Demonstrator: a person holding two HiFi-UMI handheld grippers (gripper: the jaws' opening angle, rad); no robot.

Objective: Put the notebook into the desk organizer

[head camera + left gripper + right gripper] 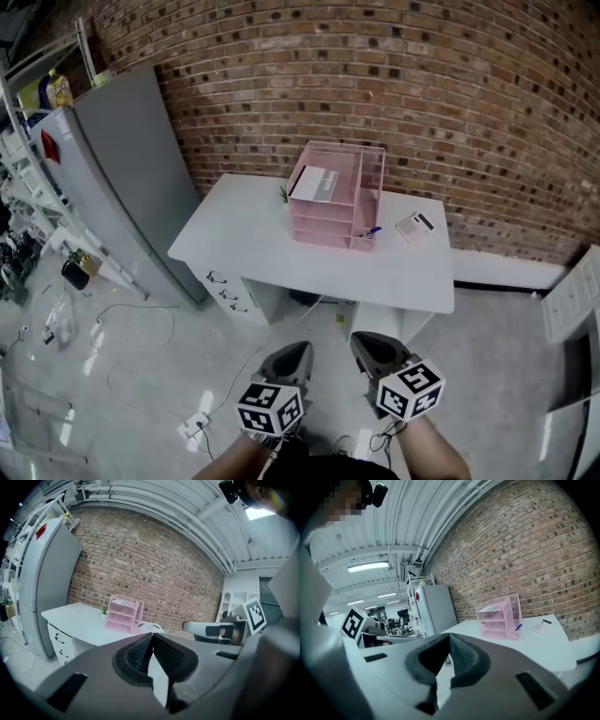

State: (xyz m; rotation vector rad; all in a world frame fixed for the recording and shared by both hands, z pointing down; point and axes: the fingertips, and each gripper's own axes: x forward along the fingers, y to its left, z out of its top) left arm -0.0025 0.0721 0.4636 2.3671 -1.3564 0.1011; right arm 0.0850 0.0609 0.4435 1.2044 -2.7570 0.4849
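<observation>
The flat white notebook [314,184] is lying in the top tray of the pink plastic desk organizer [371,180], which is standing near the white desk's [253,234] back edge. A small white black-striped pad [414,225] is sitting just right of it. The left gripper [296,349] and right gripper [367,340] are hanging well short of the front edge — both with jaws pressed together, gripping nothing.

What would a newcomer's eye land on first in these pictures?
The pink desk organizer stands out on the white desk against the brick wall, a small notebook lying just right of it. Low in the head view, the left hand-held gripper and right hand-held gripper point toward the desk, both shut and empty.
</observation>
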